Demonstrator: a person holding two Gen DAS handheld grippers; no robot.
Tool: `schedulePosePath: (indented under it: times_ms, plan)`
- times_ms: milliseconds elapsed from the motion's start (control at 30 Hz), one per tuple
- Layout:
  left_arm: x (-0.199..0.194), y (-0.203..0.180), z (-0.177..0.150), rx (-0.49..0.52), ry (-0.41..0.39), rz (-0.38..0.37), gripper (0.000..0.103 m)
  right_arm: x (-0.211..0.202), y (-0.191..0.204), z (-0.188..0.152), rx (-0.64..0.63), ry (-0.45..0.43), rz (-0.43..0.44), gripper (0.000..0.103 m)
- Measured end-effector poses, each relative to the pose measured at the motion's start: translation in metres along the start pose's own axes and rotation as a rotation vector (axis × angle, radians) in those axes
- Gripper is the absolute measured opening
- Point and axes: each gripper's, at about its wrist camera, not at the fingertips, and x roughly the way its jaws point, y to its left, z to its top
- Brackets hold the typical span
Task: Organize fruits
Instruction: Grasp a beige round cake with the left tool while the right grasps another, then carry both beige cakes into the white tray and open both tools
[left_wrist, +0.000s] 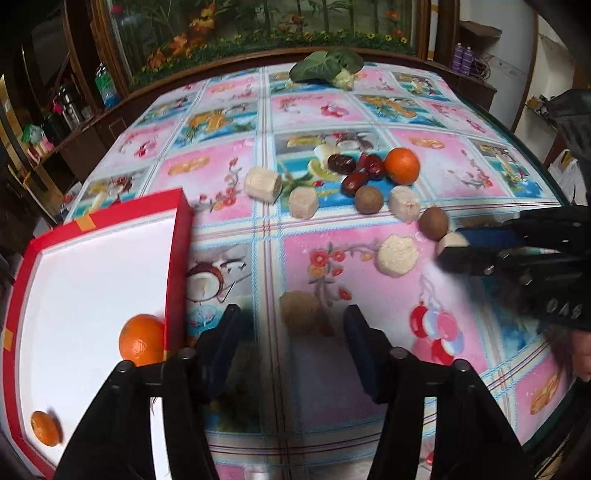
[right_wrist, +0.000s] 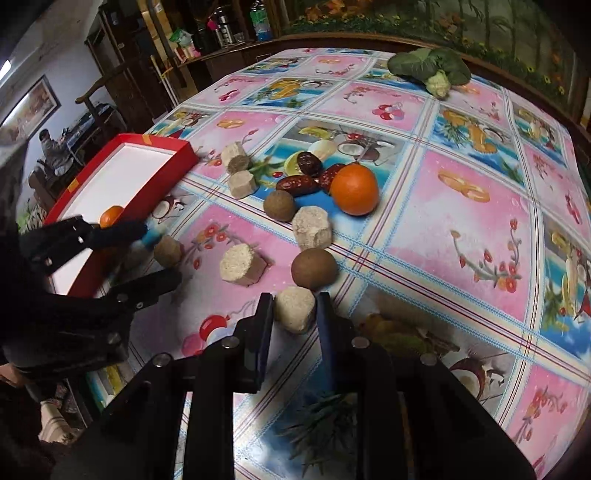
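A red box (left_wrist: 179, 251) with a white inside sits at the table's left and holds two oranges (left_wrist: 142, 339); it also shows in the right wrist view (right_wrist: 162, 173). My left gripper (left_wrist: 291, 332) is open and empty, just right of the box, with a beige cake chunk (left_wrist: 301, 312) between and beyond its fingers. My right gripper (right_wrist: 295, 310) is shut on a pale cake chunk (right_wrist: 295, 308); it shows in the left wrist view (left_wrist: 452, 245). An orange (right_wrist: 354, 190), dark red dates (right_wrist: 299, 184) and brown round fruits (right_wrist: 314, 267) lie mid-table.
Several more beige cake chunks (right_wrist: 242, 264) lie scattered between the box and the fruit pile. A leafy green vegetable (left_wrist: 327, 66) lies at the far edge. Shelves with bottles stand beyond the table on the left.
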Motion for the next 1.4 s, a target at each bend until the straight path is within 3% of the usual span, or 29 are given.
schedulePosePath:
  times_ms: [333, 533, 833, 1400]
  plan:
    - [-0.001, -0.006, 0.001, 0.007, -0.018, -0.059, 0.022, -0.001, -0.003, 0.0, 0.011, -0.001, -0.009, 0.026]
    - [-0.003, -0.005, -0.001, -0.018, -0.03, -0.05, 0.021, -0.002, -0.002, 0.0, 0.014, -0.009, -0.001, 0.026]
    - [-0.038, 0.003, -0.001, -0.05, -0.124, -0.018, 0.021, -0.021, 0.005, 0.004, -0.004, -0.128, 0.026, 0.026]
    - [-0.103, 0.034, -0.016, -0.097, -0.306, 0.183, 0.021, -0.017, -0.009, 0.006, 0.076, -0.205, -0.024, 0.026]
